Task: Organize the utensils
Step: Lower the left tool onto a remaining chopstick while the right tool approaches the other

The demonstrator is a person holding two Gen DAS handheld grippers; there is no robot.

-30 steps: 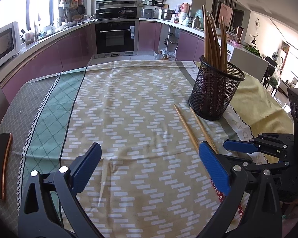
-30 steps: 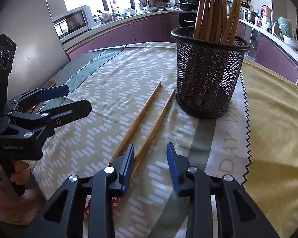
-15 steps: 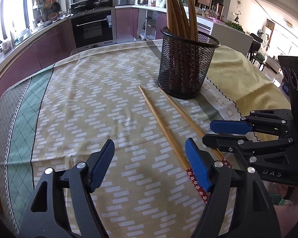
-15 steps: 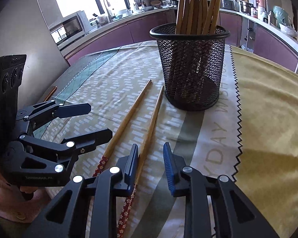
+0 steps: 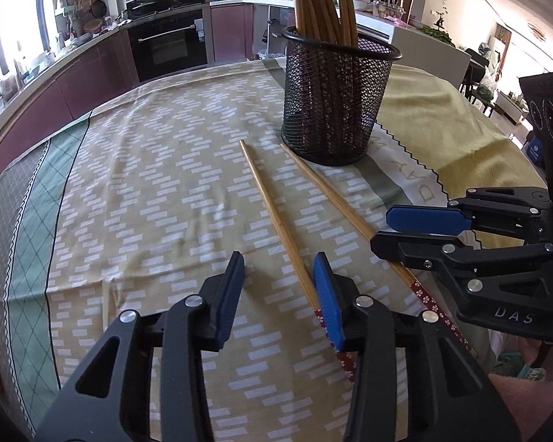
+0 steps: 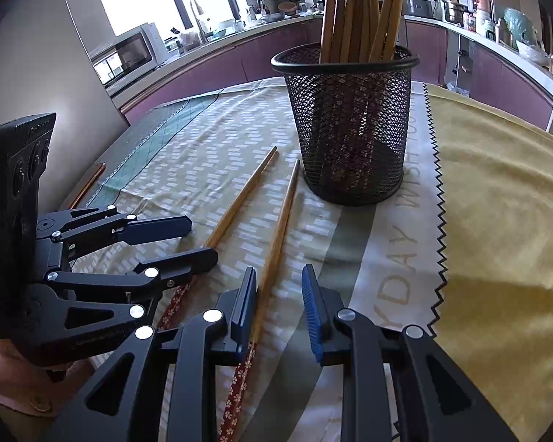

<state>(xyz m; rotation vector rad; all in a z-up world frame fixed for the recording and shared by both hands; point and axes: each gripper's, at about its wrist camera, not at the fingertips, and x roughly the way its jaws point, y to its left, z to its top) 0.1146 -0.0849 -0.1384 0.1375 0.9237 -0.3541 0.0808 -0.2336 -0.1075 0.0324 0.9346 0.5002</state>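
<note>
L gripper (image 5: 279, 291) jaws just closing round left chopstick (image 5: 272, 210), not pinching yet; R gripper (image 6: 278, 307) part-spread over right chopstick (image 6: 278, 237), prepping lift to cup (image 6: 350, 125).

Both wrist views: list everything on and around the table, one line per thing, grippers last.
mesh holder: one, black, upright at the far side of the table.
chopsticks in the holder: a bundle, count unclear, tan wood, standing on end.
left loose chopstick: one, tan with a red flowered end, flat on the cloth between the left gripper's fingers.
right loose chopstick: one, same colours, flat beside the first, between the right gripper's fingers.
tablecloth: one, tan with white dashes and a green band.
yellow cloth: one, right side of the table.
microwave: one, white, on the counter.
oven: one, black, built in.
left gripper: black with blue pads, jaws just closing, not yet pressing.
right gripper: same, open.
</note>
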